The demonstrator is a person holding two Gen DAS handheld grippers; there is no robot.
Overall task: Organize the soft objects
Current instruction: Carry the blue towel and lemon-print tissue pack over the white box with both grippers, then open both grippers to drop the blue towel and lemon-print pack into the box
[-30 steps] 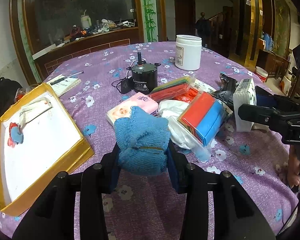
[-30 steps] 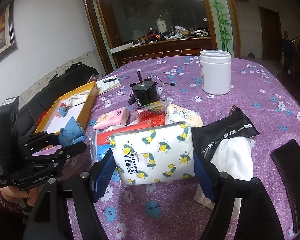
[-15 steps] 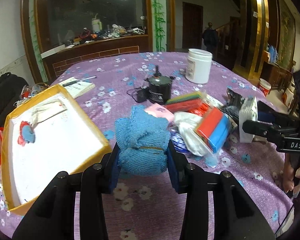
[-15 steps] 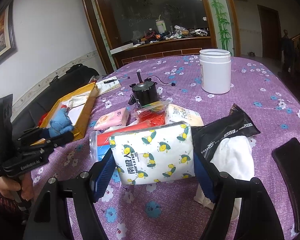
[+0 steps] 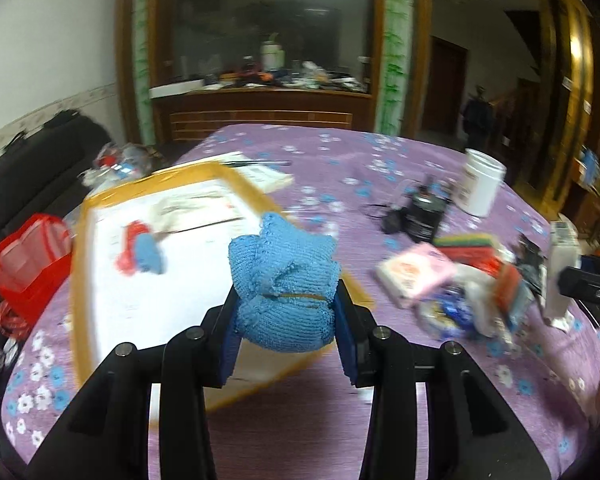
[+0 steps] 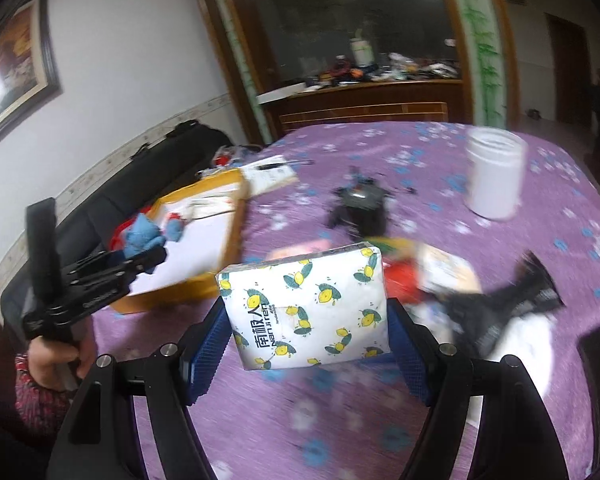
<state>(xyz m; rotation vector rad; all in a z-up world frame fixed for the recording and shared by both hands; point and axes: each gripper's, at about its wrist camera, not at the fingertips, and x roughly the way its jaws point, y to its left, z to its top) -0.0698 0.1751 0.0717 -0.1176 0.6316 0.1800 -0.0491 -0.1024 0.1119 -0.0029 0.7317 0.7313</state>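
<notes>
Between my left gripper's (image 5: 286, 316) blue pads I am pinching a blue knitted bundle (image 5: 286, 280), holding it above the near edge of the yellow-rimmed tray (image 5: 228, 176) on the purple cloth. Over on the right wrist view, my right gripper (image 6: 308, 320) is clamping a lemon-print tissue pack (image 6: 306, 308), tilted, above the table (image 6: 420, 144), right of that tray.

Blue knitted cloth (image 5: 285, 292) bunched, banded — lemon-print tissue pack (image 6: 306, 306) tilted.

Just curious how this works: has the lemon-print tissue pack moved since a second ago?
Yes. The tissue pack, clamped in the right gripper, has lifted off the pile of packets; it now hangs over bare purple tablecloth, nearer the yellow-rimmed tray.
</notes>
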